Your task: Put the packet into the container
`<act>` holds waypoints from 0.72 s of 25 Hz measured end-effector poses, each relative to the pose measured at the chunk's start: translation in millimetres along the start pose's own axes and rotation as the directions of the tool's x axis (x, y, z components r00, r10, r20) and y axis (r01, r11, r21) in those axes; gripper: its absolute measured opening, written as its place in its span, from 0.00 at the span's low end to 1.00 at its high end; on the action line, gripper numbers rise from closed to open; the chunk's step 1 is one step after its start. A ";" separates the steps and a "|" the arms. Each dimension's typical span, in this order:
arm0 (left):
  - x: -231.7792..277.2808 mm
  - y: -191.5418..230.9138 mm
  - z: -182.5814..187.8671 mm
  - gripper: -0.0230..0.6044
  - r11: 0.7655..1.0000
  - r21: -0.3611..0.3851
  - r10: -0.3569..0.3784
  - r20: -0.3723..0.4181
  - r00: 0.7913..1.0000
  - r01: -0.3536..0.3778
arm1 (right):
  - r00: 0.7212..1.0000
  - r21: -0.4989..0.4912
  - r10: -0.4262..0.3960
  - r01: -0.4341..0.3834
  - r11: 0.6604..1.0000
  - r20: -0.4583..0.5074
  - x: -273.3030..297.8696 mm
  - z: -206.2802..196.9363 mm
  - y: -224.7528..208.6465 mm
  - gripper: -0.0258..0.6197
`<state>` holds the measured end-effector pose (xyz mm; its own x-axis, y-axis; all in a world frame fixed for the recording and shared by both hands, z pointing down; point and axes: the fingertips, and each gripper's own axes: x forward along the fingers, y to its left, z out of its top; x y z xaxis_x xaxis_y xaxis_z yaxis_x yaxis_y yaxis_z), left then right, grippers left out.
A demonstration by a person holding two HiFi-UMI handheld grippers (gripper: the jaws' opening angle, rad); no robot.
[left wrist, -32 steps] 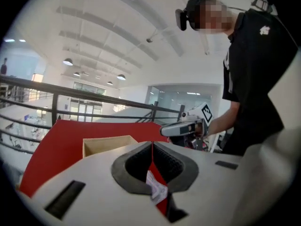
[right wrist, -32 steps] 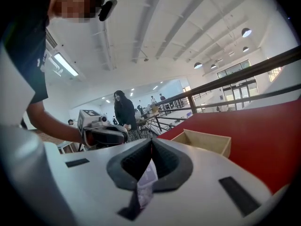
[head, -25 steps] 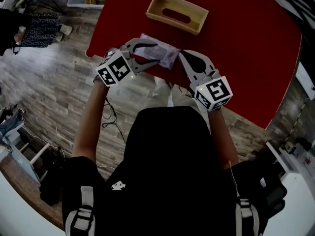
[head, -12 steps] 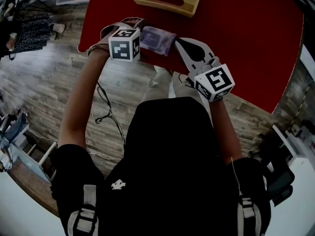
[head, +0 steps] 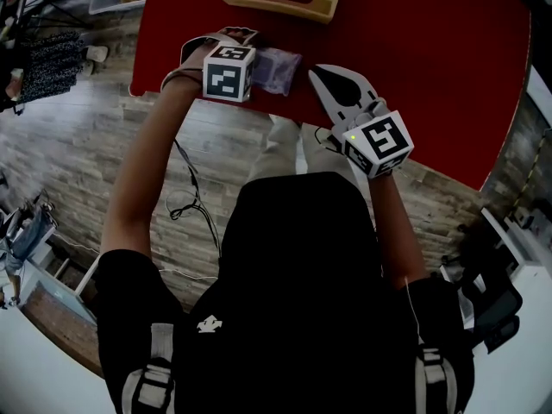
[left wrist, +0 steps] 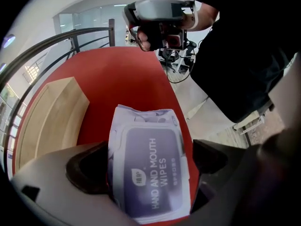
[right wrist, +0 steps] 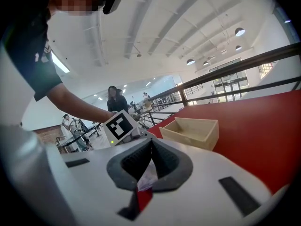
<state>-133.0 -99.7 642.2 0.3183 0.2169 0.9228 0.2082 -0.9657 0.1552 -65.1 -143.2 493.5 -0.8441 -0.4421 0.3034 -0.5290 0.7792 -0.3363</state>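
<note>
One packet (head: pixel 280 67) end hidden behind left gripper (left wrist: pixel 149 149), container (head: pixel 278 5) edge cropped

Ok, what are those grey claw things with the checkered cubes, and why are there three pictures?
They are grippers: a person holds one in each hand. One picture comes from a camera on the person's head, looking down; the others from cameras riding on each gripper. On the red table lie a purple packet of wipes and an open wooden box. The left gripper has its jaws wide apart around the packet, not squeezing it. The right gripper is shut, its tip beside the packet.
</note>
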 end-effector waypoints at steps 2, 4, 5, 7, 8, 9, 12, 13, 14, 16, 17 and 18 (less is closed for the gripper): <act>0.9 4.2 0.0 0.91 1.000 0.000 0.009 0.001 1.000 -0.009 | 1.000 0.001 -0.007 0.007 1.000 -0.002 -0.6 -0.8 -2.6 0.07; 0.1 9.8 -1.7 0.78 1.000 -0.005 0.024 -0.010 1.000 -0.024 | 1.000 0.004 -0.014 0.014 1.000 -0.007 -2.3 -3.4 -5.2 0.07; 0.2 11.1 -1.4 0.78 1.000 -0.009 0.026 -0.016 1.000 -0.027 | 1.000 0.006 -0.016 0.016 1.000 -0.009 -3.9 -4.8 -6.5 0.07; 1.5 11.2 -1.4 0.77 0.999 -0.026 0.029 -0.024 0.999 -0.030 | 1.000 0.010 -0.020 0.020 1.000 -0.009 -6.0 -6.9 -8.5 0.07; 1.6 11.1 -1.5 0.75 0.999 -0.039 0.032 -0.026 0.999 -0.033 | 1.000 0.013 -0.021 0.021 1.000 -0.008 -6.1 -7.3 -9.1 0.07; 1.5 10.9 -1.1 0.73 0.998 -0.049 0.035 -0.027 0.999 -0.036 | 1.000 0.015 -0.022 0.022 1.000 -0.008 -6.3 -7.7 -9.5 0.07; 2.8 6.6 1.9 0.70 0.997 -0.067 0.025 -0.029 0.999 -0.027 | 1.000 0.015 -0.019 0.019 1.000 -0.011 -7.8 -9.0 -9.7 0.07; 2.8 5.1 2.3 0.69 0.997 -0.070 0.017 -0.030 0.999 -0.019 | 1.000 0.014 -0.017 0.017 1.000 -0.010 -7.5 -8.7 -10.2 0.07; 2.4 4.6 2.7 0.69 0.997 -0.071 0.010 -0.030 0.999 -0.012 | 1.000 0.013 -0.017 0.017 1.000 -0.008 -6.9 -8.1 -11.1 0.07; 0.3 5.4 4.3 0.69 0.997 -0.072 0.006 -0.027 1.000 -0.008 | 1.000 0.014 -0.017 0.017 1.000 -0.004 -6.2 -7.1 -12.9 0.07; -1.4 6.3 5.6 0.69 0.997 -0.071 0.008 -0.025 1.000 -0.010 | 1.000 0.014 -0.017 0.017 1.000 -0.004 -6.0 -7.1 -13.6 0.07; -3.7 7.7 7.0 0.69 0.997 -0.070 0.012 -0.024 1.000 -0.013 | 1.000 0.015 -0.016 0.016 1.000 -0.004 -5.9 -7.3 -14.1 0.07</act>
<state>-126.0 -107.0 637.5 0.2987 0.2021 0.9327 0.1384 -0.9762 0.1672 -52.0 -148.4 502.9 -0.8350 -0.4529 0.3126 -0.5440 0.7653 -0.3441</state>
